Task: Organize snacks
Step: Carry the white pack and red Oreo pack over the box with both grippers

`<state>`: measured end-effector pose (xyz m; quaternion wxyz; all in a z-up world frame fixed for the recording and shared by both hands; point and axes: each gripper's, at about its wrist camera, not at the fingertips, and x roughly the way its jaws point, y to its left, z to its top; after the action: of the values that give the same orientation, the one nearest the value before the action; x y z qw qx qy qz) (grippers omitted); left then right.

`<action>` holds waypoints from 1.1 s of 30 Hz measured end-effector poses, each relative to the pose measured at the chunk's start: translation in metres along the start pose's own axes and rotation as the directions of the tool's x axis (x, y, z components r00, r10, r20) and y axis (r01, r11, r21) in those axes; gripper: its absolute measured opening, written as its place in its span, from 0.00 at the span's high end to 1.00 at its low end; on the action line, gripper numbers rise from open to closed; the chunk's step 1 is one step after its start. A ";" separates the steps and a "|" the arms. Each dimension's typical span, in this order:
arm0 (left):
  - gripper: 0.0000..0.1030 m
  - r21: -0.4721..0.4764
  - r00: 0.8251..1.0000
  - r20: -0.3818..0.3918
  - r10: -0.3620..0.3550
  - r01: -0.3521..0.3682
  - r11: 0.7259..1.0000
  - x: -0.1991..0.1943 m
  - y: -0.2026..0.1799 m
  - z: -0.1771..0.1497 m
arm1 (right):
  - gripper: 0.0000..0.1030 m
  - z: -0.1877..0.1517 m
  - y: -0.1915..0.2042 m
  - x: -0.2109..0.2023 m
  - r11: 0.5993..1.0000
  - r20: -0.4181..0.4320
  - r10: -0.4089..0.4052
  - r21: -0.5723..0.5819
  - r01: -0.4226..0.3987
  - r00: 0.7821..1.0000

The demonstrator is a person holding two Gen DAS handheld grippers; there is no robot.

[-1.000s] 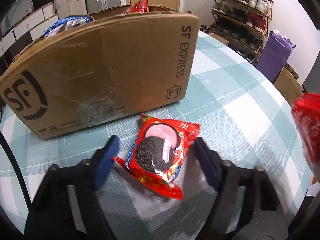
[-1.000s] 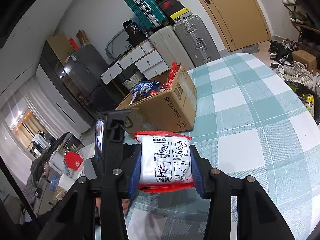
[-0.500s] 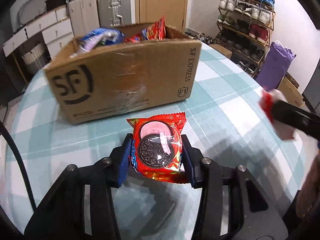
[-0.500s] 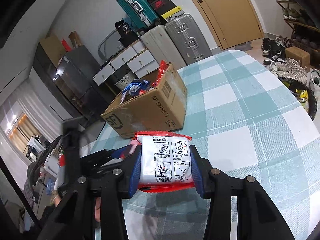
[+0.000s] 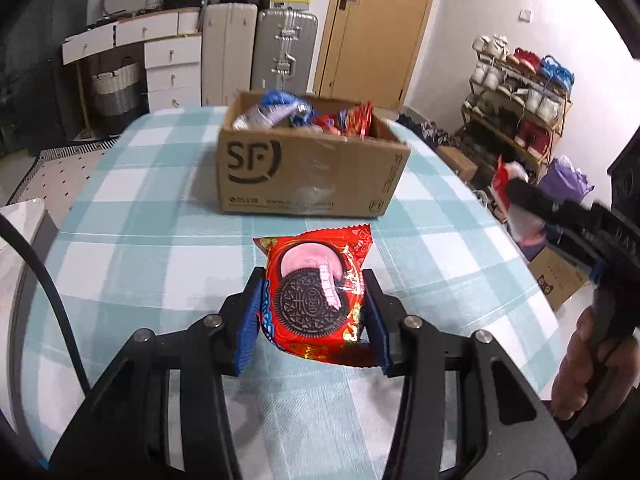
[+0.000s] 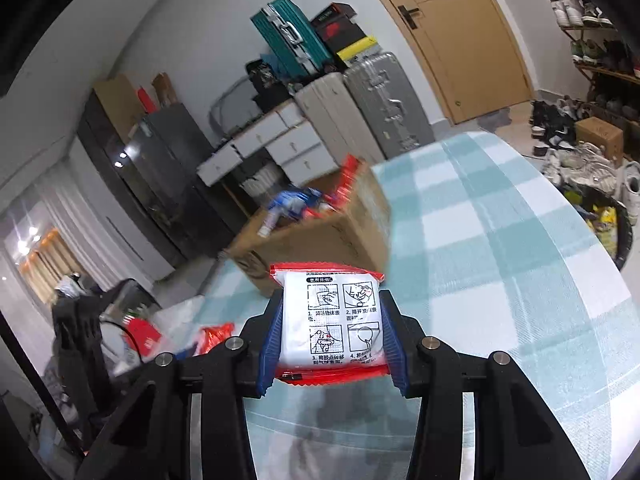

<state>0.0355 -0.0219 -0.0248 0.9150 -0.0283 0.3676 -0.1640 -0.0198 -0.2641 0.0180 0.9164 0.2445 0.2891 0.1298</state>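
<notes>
My left gripper [image 5: 314,314] is shut on a red Oreo packet [image 5: 316,296] and holds it above the checked tablecloth [image 5: 140,248], short of the brown SF cardboard box [image 5: 308,176]. The box holds several snack packets [image 5: 304,114]. My right gripper [image 6: 332,332] is shut on a white and red packet [image 6: 330,320] with printed instructions, held above the table. The box [image 6: 320,244] lies beyond it, blurred. The right gripper also shows in the left wrist view [image 5: 516,194] at the right edge, with its packet.
The round table's edge [image 5: 532,280] curves close on the right. Suitcases [image 5: 284,52] and white drawers [image 5: 172,68] stand behind the box. A shoe rack [image 5: 520,96] and a purple bag [image 5: 568,180] are at the right. A grey block [image 5: 20,232] sits at the left.
My left gripper shut on the Oreo packet, lifted it off the table and drew back from the box. My right gripper kept its packet and rose, tilting its view.
</notes>
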 end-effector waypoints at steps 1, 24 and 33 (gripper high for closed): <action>0.58 0.001 1.000 0.012 0.003 -0.003 1.000 -0.007 0.001 0.001 | 0.56 0.006 0.009 -0.005 1.000 0.006 0.008 -0.011 -0.008 1.000; 0.58 0.066 0.990 0.102 0.095 -0.102 0.993 -0.094 0.013 0.141 | 0.56 0.164 0.151 -0.055 0.950 0.052 0.033 -0.311 -0.015 0.998; 0.58 -0.010 0.998 0.029 0.049 -0.049 0.999 -0.045 0.014 0.220 | 0.56 0.210 0.158 0.015 0.919 -0.095 -0.036 -0.393 -0.004 0.995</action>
<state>0.1590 -0.0089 0.1626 0.9238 -0.0258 0.3557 -0.1395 0.1013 -0.2030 0.2430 0.9320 0.0466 0.3051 0.1898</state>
